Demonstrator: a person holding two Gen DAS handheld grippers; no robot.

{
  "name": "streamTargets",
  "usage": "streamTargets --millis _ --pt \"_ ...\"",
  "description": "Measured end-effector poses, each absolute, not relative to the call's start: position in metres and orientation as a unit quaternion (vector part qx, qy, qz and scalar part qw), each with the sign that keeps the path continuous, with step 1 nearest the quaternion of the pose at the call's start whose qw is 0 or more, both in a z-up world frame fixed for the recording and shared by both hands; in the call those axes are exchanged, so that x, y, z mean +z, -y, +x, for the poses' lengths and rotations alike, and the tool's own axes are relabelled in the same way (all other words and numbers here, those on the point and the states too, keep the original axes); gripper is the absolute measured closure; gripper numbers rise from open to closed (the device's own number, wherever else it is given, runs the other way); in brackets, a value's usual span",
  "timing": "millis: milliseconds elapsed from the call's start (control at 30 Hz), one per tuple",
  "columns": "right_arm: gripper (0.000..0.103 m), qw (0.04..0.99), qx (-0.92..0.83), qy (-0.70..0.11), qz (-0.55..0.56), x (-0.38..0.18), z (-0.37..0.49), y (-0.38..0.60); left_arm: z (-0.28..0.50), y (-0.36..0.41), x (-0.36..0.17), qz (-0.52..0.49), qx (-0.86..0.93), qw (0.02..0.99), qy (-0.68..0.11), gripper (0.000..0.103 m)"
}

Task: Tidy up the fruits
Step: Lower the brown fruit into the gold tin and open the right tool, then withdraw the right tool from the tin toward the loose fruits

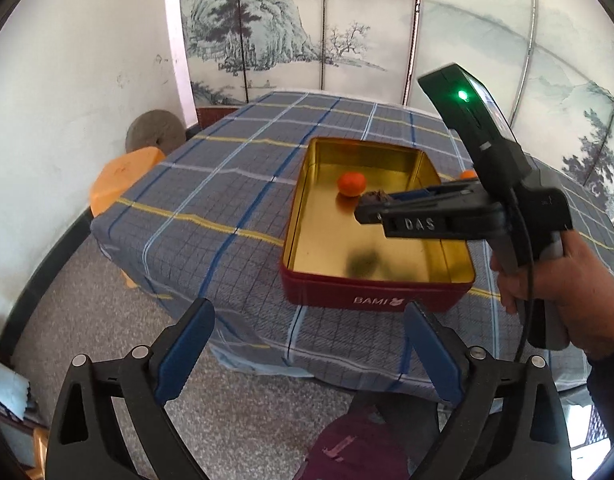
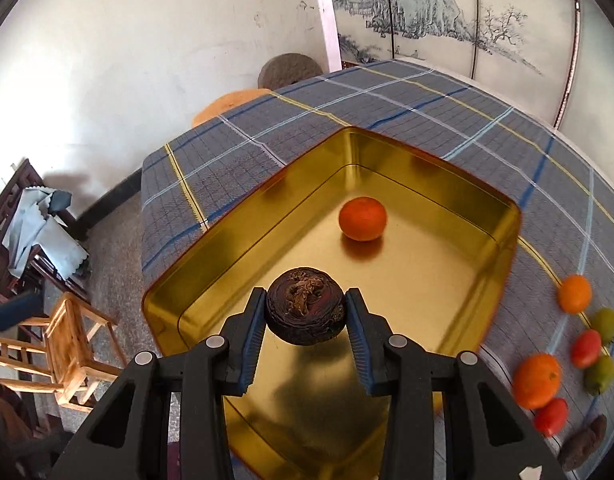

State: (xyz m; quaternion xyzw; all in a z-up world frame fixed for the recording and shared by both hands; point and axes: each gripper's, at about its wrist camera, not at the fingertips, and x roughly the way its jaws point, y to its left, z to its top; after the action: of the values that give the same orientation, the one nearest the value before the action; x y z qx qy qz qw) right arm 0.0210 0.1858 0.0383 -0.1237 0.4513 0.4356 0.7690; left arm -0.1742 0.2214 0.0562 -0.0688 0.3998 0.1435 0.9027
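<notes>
A red tin with a gold inside [image 1: 307,216] [image 2: 211,248] stands on the plaid-covered table. One orange [image 1: 351,184] [image 2: 363,218] lies inside it. My right gripper [image 2: 305,312] [image 1: 367,208] is shut on a dark brown round fruit [image 2: 305,306] [image 1: 374,197] and holds it above the tin's floor. My left gripper [image 1: 307,336] is open and empty, in front of the tin's near wall. Loose fruits lie right of the tin: two oranges [image 2: 535,381] [image 2: 574,293], red ones [image 2: 585,348], green ones [image 2: 599,374] and a dark brown one [image 2: 583,448].
The table's plaid cloth [image 1: 211,184] hangs over the near edge. An orange stool [image 1: 121,178] and a round stone [image 1: 155,130] stand by the left wall. Wooden chairs [image 2: 67,344] stand on the floor at the left. A painted folding screen [image 1: 307,28] stands behind.
</notes>
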Motion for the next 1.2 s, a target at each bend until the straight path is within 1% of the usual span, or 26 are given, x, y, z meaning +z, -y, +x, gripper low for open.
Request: streamTargets --millis 267,733,767,800,867,1067,1200 --pt "0.066 0.77 0.419 -0.465 -0.125 0.034 0.034 -0.212 -0.177 -0.228 0.048 -0.088 0.143 0.897 -0.408 0.007" --pt "0.064 0.773 0.408 -0.47 -0.124 0.04 0.035 -0.233 -0.178 -0.218 0.046 -0.049 0.152 0.893 -0.42 0.007" --pt "0.063 0.775 0.408 -0.467 -0.121 0.042 0.034 -0.233 -0.178 -0.217 0.046 -0.047 0.153 0.893 -0.42 0.007" --pt "0.055 0.778 0.409 -0.462 -0.117 0.044 0.033 -0.232 -0.179 -0.217 0.046 -0.046 0.153 0.893 -0.42 0.007" --pt "0.044 0.783 0.411 -0.455 -0.105 0.049 0.034 -0.229 -0.179 -0.215 0.046 -0.043 0.153 0.893 -0.421 0.007" --pt "0.042 0.806 0.425 -0.408 -0.061 0.077 0.029 -0.208 -0.179 -0.211 0.049 -0.032 0.153 0.895 -0.418 0.007" --pt "0.036 0.823 0.426 -0.373 -0.051 0.09 0.015 -0.184 -0.179 -0.205 0.051 -0.021 0.151 0.897 -0.414 0.007"
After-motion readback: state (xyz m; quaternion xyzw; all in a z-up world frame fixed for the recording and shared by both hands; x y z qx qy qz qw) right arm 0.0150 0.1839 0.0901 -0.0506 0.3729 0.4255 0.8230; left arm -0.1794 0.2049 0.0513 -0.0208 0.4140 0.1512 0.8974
